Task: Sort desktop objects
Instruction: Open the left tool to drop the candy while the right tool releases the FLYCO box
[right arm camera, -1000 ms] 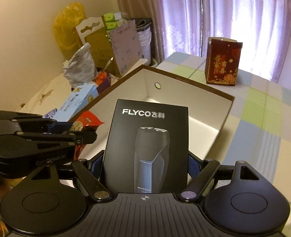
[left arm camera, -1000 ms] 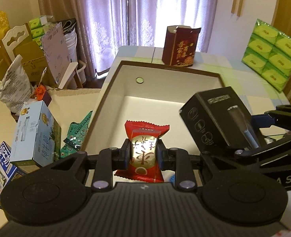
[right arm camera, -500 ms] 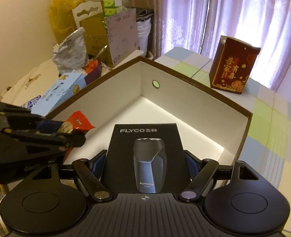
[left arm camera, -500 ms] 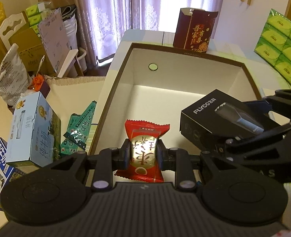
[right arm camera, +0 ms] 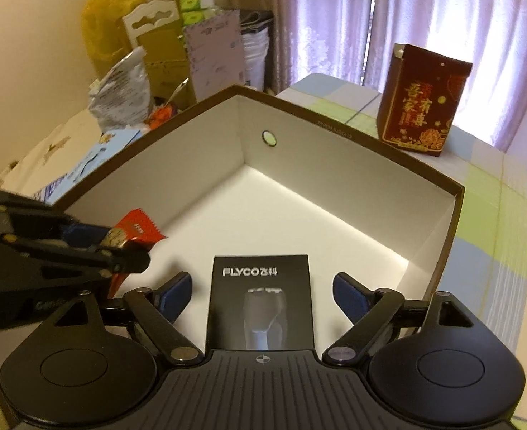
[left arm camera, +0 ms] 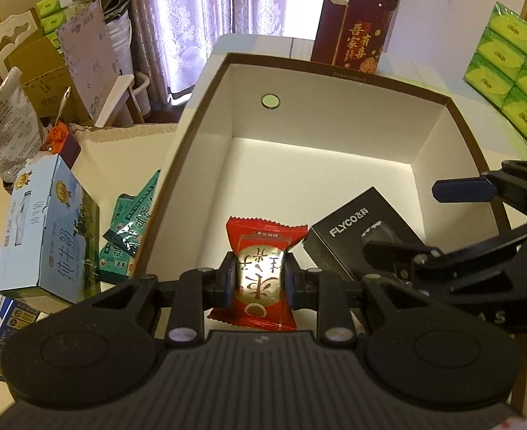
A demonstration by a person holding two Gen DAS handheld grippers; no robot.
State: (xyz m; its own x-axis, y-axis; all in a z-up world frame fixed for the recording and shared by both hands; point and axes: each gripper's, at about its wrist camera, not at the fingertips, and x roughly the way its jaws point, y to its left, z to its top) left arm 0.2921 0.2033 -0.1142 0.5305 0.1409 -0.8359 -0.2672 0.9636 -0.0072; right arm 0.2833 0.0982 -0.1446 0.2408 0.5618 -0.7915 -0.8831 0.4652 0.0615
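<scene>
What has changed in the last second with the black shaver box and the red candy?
The right gripper lowered the black shaver box into the open cardboard box and let go: its jaws now stand wide apart and the shaver box lies flat on the floor. The left gripper also came down over the box but stays shut on the red candy.

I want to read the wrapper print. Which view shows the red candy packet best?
The left wrist view: the red candy packet faces the lens, centred between the left tongs. The right wrist view shows only its edge, mostly hidden behind those tongs.
</scene>
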